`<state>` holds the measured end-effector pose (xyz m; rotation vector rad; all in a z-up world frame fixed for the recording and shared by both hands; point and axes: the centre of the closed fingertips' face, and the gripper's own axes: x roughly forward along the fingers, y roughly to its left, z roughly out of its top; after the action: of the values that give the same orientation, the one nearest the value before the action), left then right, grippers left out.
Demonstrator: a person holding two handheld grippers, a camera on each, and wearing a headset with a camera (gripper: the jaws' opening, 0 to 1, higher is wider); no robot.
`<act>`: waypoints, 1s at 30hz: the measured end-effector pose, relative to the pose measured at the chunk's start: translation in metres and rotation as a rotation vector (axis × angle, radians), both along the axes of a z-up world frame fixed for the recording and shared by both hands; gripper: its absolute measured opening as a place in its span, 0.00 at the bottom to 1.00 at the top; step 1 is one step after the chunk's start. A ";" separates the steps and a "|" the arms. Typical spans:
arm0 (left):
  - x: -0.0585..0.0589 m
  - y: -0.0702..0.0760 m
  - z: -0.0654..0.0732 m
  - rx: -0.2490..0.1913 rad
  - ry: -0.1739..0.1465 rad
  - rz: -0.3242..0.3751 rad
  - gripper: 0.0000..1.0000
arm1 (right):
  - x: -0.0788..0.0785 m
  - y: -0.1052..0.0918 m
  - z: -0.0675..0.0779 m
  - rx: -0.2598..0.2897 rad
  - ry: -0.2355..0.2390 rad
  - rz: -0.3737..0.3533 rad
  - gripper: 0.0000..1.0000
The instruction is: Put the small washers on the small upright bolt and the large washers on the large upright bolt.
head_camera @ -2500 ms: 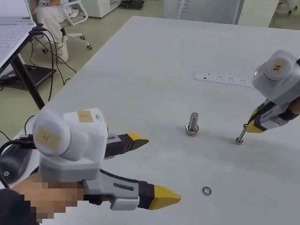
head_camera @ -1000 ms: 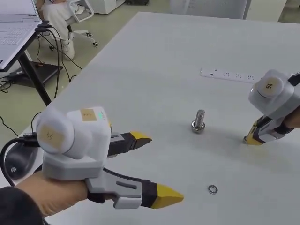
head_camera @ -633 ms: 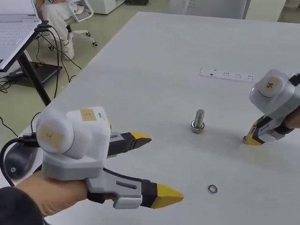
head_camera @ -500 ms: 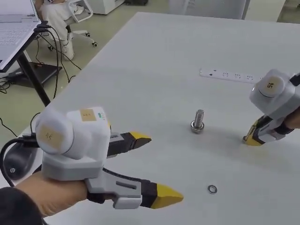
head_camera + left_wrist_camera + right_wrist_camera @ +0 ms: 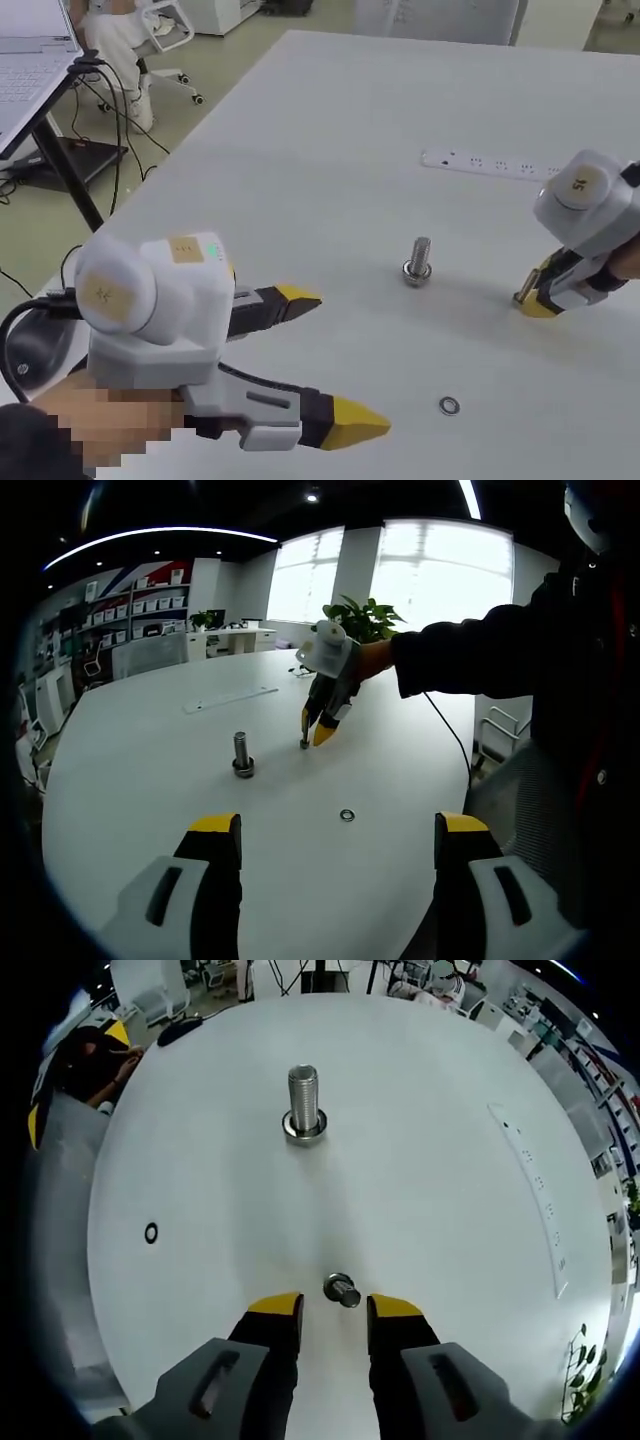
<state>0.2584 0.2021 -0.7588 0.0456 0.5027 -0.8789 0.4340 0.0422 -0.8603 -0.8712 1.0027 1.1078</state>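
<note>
— Two jaw pairs are seen; how are they set?
— The left gripper (image 5: 338,825) is spread wide, with nothing held. A thin metal ring washer (image 5: 347,814) lies flat just ahead of its gap. The threaded large bolt (image 5: 242,753) stands upright further ahead, left of that gap.
— And the right gripper (image 5: 335,1307)?
— Narrowly parted, unclamped. The small bolt (image 5: 341,1289) is found just beyond its yellow tips, centred on the gap, on the smooth white table (image 5: 430,1160).

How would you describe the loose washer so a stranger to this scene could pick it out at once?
Start at the large upright bolt in the middle of the white table. The washer lies flat on the tabletop, below and clear of it in the head view. It is the only small metal ring lying free of any bolt.
</note>
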 end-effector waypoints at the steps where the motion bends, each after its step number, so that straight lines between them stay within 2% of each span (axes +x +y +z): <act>1: 0.000 0.000 0.000 -0.001 -0.001 0.000 0.79 | 0.000 -0.001 0.001 0.000 -0.010 0.001 0.27; 8: 0.000 -0.001 0.002 -0.001 -0.007 -0.004 0.79 | -0.006 -0.007 0.006 0.016 -0.015 -0.024 0.27; 19: 0.000 -0.003 0.004 -0.006 -0.018 -0.013 0.79 | -0.027 -0.015 0.014 0.027 -0.033 -0.031 0.28; 30: -0.001 -0.005 0.007 -0.011 -0.028 -0.019 0.79 | -0.050 -0.008 0.024 0.055 -0.038 -0.023 0.28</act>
<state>0.2571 0.1974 -0.7518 0.0527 0.4719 -0.8979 0.3844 0.0339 -0.8361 -0.8317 0.9441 1.0908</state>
